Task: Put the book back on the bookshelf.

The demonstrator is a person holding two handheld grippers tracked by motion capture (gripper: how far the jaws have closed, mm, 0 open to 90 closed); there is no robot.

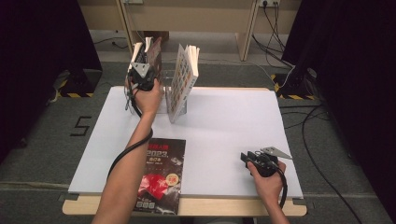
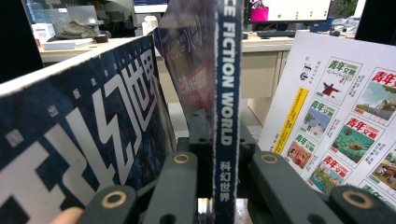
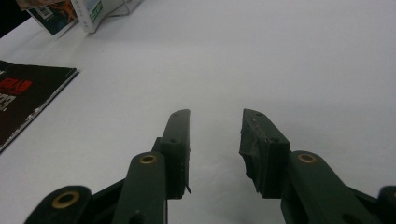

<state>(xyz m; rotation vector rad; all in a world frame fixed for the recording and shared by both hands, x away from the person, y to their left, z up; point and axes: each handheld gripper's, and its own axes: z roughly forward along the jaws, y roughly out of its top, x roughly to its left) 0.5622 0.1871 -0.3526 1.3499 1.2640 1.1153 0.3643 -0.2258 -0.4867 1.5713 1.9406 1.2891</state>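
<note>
Thing in hand: thin blue-spined "Science Fiction World" magazine [image 2: 227, 116], upright at far left of white table top [image 1: 224, 135], among other upright issues in a clear stand.
Hold: left gripper [image 2: 219, 186] pinching the spine edge low down, jaws pressed against either face.
Handling (judged): light, floppy, glossy; likely to bow or slip if pinched at a corner. Grip near the spine, low and central, looks the stiffest place.
Neighbours: dark blue magazine with large white characters [image 2: 79, 140] leaning just to its left; white-backed magazine with a grid of small cover pictures [image 2: 345, 126] tilted to its right, apart at the top.
Farther out: black-and-red magazine lying flat [image 1: 161, 175] at near edge, overhanging the table.
Right gripper [image 3: 215, 144]: jaws spread, nothing between, low over bare table at near right.
View differences: left gripper view gives spine lettering and the pinch; high view gives the row's place on the table, left hand [image 1: 148, 95] at the stand.
</note>
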